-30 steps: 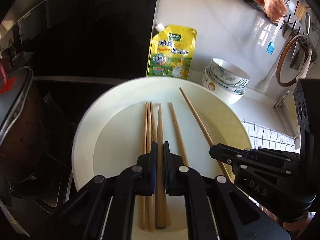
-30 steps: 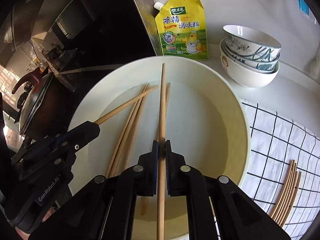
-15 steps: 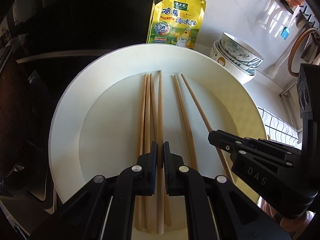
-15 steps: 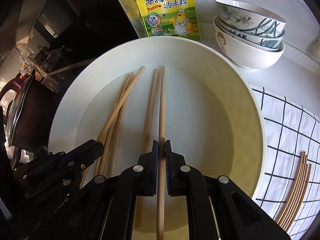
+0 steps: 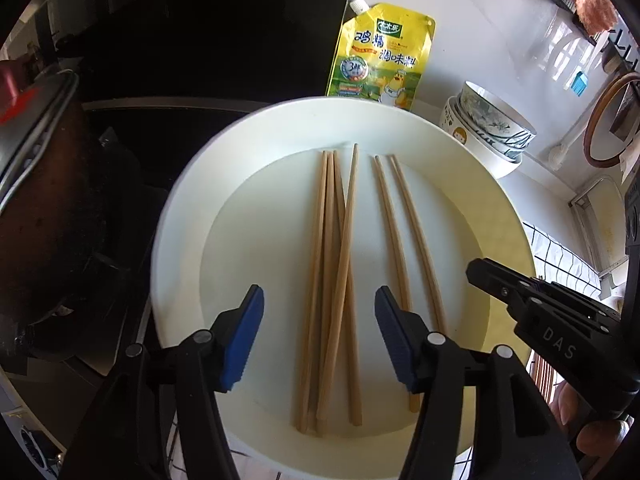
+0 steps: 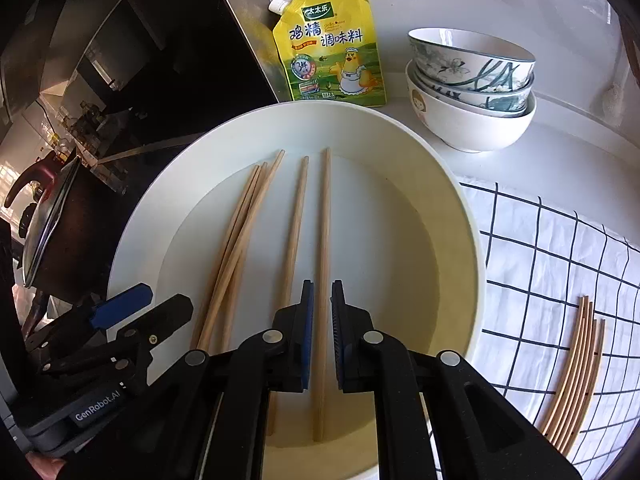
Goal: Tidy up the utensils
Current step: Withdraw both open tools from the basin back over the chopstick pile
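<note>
My left gripper (image 5: 319, 342) hangs over the near part of the large round white plate (image 5: 188, 216), its jaws opening, the blue pads (image 5: 242, 340) standing well apart. Between them, untouched by either pad, lies a loose bundle of four wooden chopsticks (image 5: 334, 280) on the plate's flat bottom, tips toward the far rim; the top one crosses the others at a slant. My right gripper (image 6: 321, 334) has its jaws nearly together, with a single wooden chopstick (image 6: 323, 240) running between the pads; a narrow gap shows on each side, so I cannot tell whether they press on it. That chopstick lies on the plate bottom, pointing at the far rim, with a second single chopstick (image 6: 295, 224) just beside it on the left. Past the plate's far rim stand a yellow seasoning pouch (image 6: 332, 48) and a stack of patterned ceramic bowls (image 6: 470, 92). At the plate's right, more chopsticks (image 6: 576, 372) lie on a white checked cloth (image 6: 540, 248).
</note>
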